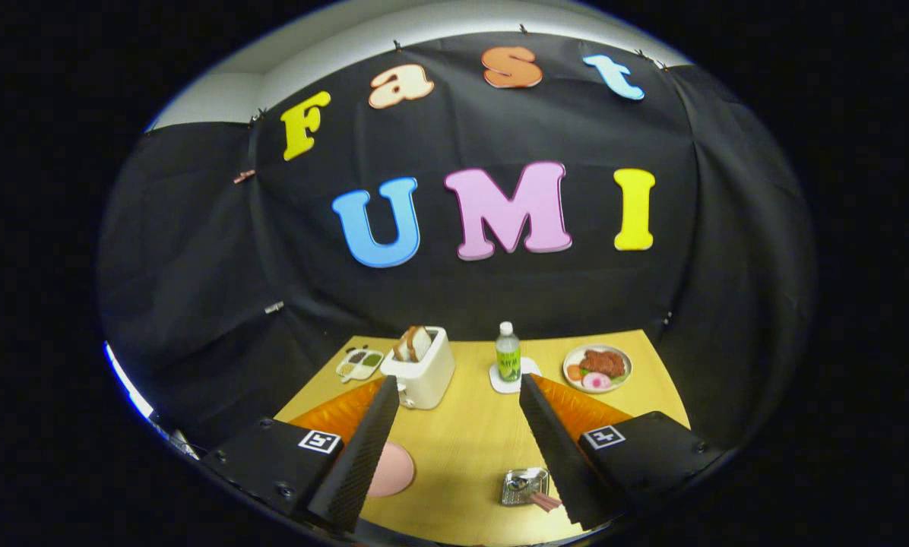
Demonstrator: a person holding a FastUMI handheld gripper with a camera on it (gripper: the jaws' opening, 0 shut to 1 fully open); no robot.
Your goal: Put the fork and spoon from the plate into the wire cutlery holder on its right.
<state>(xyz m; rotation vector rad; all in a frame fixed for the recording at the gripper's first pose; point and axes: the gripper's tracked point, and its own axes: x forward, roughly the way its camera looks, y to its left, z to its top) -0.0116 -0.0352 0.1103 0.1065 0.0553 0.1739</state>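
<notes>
The hand-held gripper [454, 425] is high over the yellow tabletop [470, 441], its two black fingers spread wide with nothing between them.

Down between the fingers, close to the right one, sits the wire cutlery holder [524, 486]. Something pink and thin pokes out of it toward the right finger, but it is too small to tell what it is. The pink plate [392, 469] lies to the left of the holder, partly hidden behind the left finger. Farther away, past the fingertips, a white toaster [424, 366] has bread in it. A small tray of food [360, 363] is beside the toaster. A bottle with a green label [508, 354] stands on a white coaster [512, 377]. A plate of food [597, 368] sits near the far right corner.
</notes>
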